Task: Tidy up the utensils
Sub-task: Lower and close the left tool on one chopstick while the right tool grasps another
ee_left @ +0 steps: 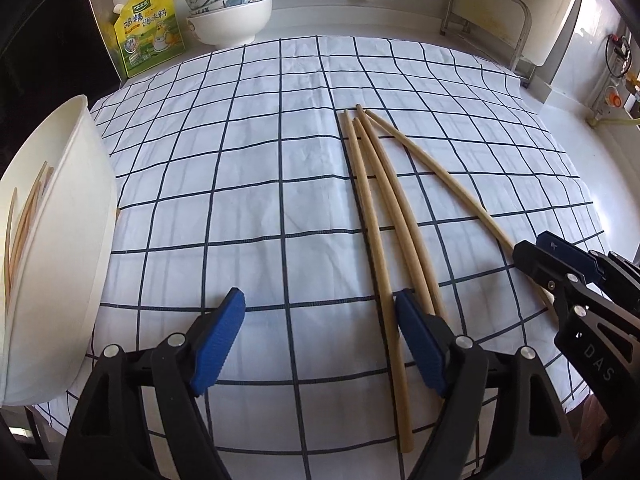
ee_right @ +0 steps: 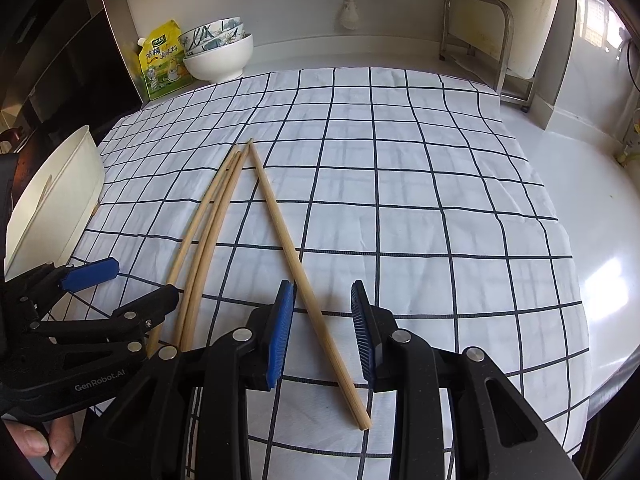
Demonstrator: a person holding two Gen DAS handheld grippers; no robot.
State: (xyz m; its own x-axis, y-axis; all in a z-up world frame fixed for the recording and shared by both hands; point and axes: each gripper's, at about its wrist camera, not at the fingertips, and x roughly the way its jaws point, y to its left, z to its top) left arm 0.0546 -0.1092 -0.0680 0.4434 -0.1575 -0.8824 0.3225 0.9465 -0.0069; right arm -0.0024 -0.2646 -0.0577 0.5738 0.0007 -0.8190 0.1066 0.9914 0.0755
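Some thin wooden sticks (ee_left: 24, 220) already sit in the white paper cup (ee_left: 72, 216). Four long bamboo chopsticks (ee_left: 376, 216) remain on the checked cloth (ee_left: 240, 160). The left gripper (ee_left: 320, 344) and right gripper (ee_right: 322, 336) both stand apart, gripping nothing

The middle and right of the checked cloth (ee_right: 400, 200) lie bare, giving open room there. Four chopsticks (ee_left: 376, 200) fan across the near centre, three close together and one splayed apart between the right gripper's (ee_right: 322, 332) parted pads. A white tub (ee_left: 60, 240) blocks the left edge; a yellow pouch (ee_left: 148, 28) and stacked bowls (ee_left: 228, 12) crowd the far left corner, a metal rack (ee_left: 484, 20) the far right.
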